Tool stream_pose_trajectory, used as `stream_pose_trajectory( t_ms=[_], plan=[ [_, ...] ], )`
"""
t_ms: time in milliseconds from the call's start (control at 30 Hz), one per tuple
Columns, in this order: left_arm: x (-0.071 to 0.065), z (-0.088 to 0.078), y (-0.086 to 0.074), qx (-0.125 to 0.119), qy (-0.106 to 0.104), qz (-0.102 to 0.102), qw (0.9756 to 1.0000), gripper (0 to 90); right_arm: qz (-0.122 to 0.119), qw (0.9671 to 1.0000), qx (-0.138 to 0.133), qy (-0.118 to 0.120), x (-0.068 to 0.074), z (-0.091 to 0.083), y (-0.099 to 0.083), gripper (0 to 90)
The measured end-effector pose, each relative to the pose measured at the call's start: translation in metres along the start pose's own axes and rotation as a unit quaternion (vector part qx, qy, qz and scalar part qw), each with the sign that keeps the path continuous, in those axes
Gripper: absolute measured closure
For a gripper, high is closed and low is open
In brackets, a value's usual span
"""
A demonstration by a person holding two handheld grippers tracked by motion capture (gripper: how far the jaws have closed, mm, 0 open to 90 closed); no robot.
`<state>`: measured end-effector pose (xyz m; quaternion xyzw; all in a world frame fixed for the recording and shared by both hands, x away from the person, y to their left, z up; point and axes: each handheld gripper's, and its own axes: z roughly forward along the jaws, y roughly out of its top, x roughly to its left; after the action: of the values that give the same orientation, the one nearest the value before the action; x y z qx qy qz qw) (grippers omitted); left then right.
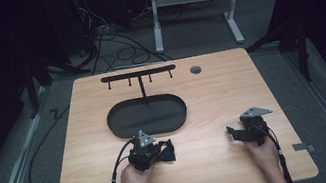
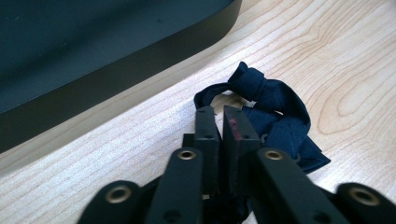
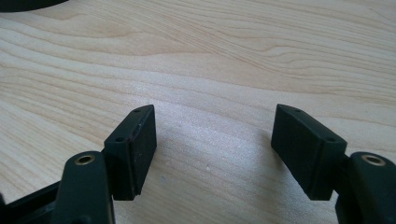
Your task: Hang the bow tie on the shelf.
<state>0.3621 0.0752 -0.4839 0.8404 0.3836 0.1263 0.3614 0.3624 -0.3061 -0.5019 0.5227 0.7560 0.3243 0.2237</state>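
So the left claw (image 2: 223, 116) has its two black jaws pressed together, and they're pinching the near edge of a crumpled dark navy cloth strip with a knot in it (image 2: 271, 109). No real gap between the jaws in the left gripper view, and some of the fabric bunches up underneath them. The rest of the cloth lies on the light wood-grain table (image 2: 327, 51), spilling off to the right of the jaws.

From the high view, the left claw (image 1: 165, 151) sits in the person's left hand (image 1: 135, 180) near the front middle of the table, with the navy cloth (image 1: 167, 151) lying right at its tip. Just behind it, near but not touching, is a flat black oval tray (image 1: 147, 116). In the left gripper view its dark rim (image 2: 140, 65) runs across the upper left, so it's the closest thing in the way on that side.

A thin black T-shaped rack with small pegs (image 1: 138, 74) stands up from the back edge of the tray. There's also a small round grey grommet (image 1: 195, 69) in the table farther back.

The right claw (image 3: 212, 140) is spread wide, nothing but bare table between its jaws. In the high view it's (image 1: 233, 132) well apart from the cloth, over on the right side in the person's right hand (image 1: 263, 152).
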Motion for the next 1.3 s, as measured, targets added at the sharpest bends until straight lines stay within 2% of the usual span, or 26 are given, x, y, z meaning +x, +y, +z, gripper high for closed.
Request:
stream_pose_trajectory(
  t_ms=[300,500,833,1033,1300],
  plan=[
    [0.001,-0.008,0.0,-0.014,0.002,0.002,0.9999,89.1,0.0,1.0,0.0,0.0,0.0,0.0,0.0,32.5],
    [0.006,-0.027,0.001,-0.041,-0.007,-0.011,0.9991,89.2,0.0,1.0,0.0,0.0,0.0,0.0,0.0,32.4],
    [0.011,-0.054,0.007,-0.082,-0.003,-0.013,0.9966,89.3,0.001,1.0,0.0,0.001,0.0,0.0,0.0,32.5],
    [0.014,-0.066,0.008,-0.097,-0.001,-0.013,0.9952,89.3,0.002,1.0,-0.001,0.002,-0.001,0.0,0.0,32.5],
    [0.022,-0.081,0.01,-0.12,-0.002,-0.025,0.9924,89.4,0.002,1.0,-0.001,0.002,-0.001,0.0,0.0,32.5]
  ],
)
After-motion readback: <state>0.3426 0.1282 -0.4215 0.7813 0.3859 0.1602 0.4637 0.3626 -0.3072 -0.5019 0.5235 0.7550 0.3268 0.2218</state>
